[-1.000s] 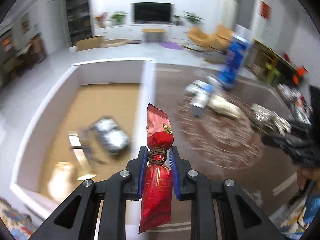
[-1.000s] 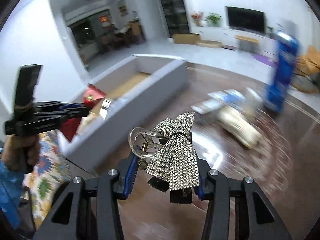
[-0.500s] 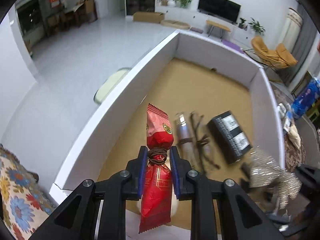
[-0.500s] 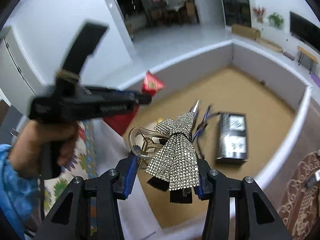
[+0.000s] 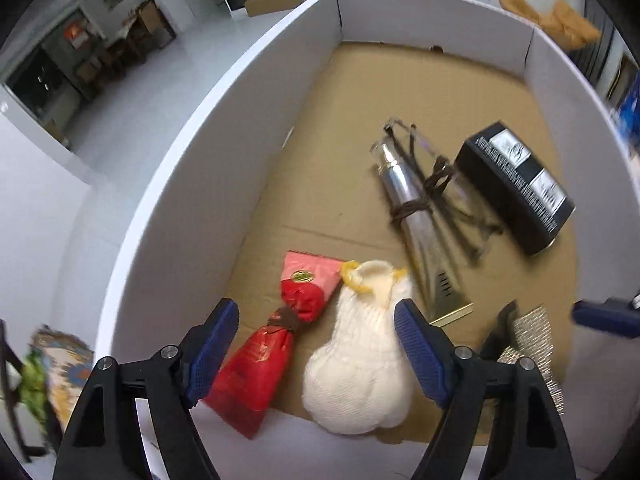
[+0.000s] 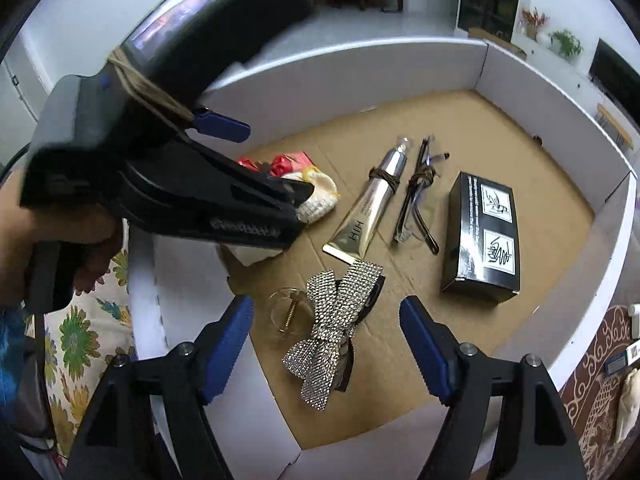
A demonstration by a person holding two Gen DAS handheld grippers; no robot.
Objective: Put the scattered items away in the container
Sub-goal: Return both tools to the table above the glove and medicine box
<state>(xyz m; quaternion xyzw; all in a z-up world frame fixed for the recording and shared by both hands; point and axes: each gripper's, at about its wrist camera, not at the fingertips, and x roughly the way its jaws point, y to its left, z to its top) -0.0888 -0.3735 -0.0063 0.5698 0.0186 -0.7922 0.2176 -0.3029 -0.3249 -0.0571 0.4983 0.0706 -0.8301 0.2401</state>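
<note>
A white-walled cardboard box (image 5: 224, 152) (image 6: 360, 64) holds the items. My left gripper (image 5: 316, 344) is open above a red candy packet (image 5: 260, 368) lying on the box floor beside a cream knitted pouch (image 5: 360, 360). My right gripper (image 6: 326, 344) is open above a rhinestone bow clip (image 6: 332, 320) lying on the floor; the clip's edge also shows in the left wrist view (image 5: 532, 344). A silver tube (image 6: 372, 204), folded glasses (image 6: 416, 200) and a black carton (image 6: 484, 236) lie further in. The left gripper body (image 6: 160, 160) hides part of the red packet in the right wrist view.
A floral cloth (image 6: 80, 344) lies outside the box at the left. A patterned brown table surface (image 6: 600, 380) with a cream item (image 6: 628, 404) is outside at the right. The room floor (image 5: 132, 120) lies beyond the far wall.
Both grippers moved over the box and opened. The red candy packet dropped from the left gripper and the rhinestone bow clip from the right; both now lie on the box floor.
</note>
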